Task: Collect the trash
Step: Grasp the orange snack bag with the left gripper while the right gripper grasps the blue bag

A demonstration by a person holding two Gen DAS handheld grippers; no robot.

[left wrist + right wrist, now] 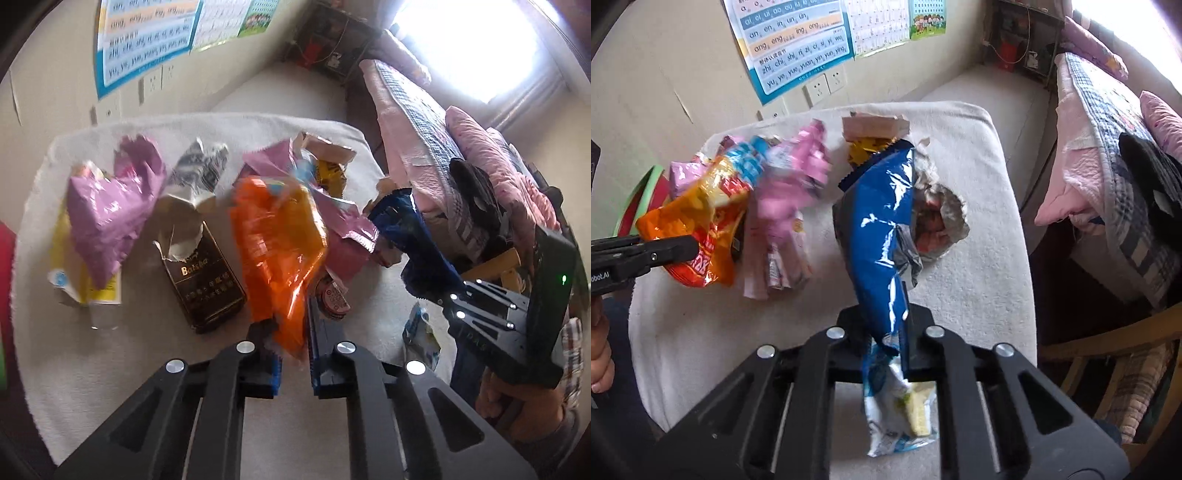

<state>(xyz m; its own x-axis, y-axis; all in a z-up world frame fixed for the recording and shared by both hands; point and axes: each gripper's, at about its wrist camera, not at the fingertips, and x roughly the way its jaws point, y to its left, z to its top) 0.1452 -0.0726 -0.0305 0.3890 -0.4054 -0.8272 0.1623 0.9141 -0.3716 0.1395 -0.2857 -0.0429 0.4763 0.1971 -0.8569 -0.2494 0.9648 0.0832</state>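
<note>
While both hands worked over the white cloth-covered table (pixel 979 258), each claw was clamped on a snack bag. The left gripper (pixel 291 332) pinched the lower edge of the orange bag (pixel 277 251), which stood up from the jaws toward twelve o'clock, above the other litter. At ten o'clock from it lay a dark cigarette pack (pixel 207 288), and farther at ten a crumpled pink wrapper (pixel 110 210) over a yellow one (pixel 62 266). The right gripper (pixel 886 336) squeezed the blue chip bag (pixel 879 229) near its bottom; the torn mouth gaped at one o'clock, showing what seemed to be reddish contents, though blur made that uncertain. More pink wrappers (pixel 790 192) lay at eleven o'clock from the blue bag.
</note>
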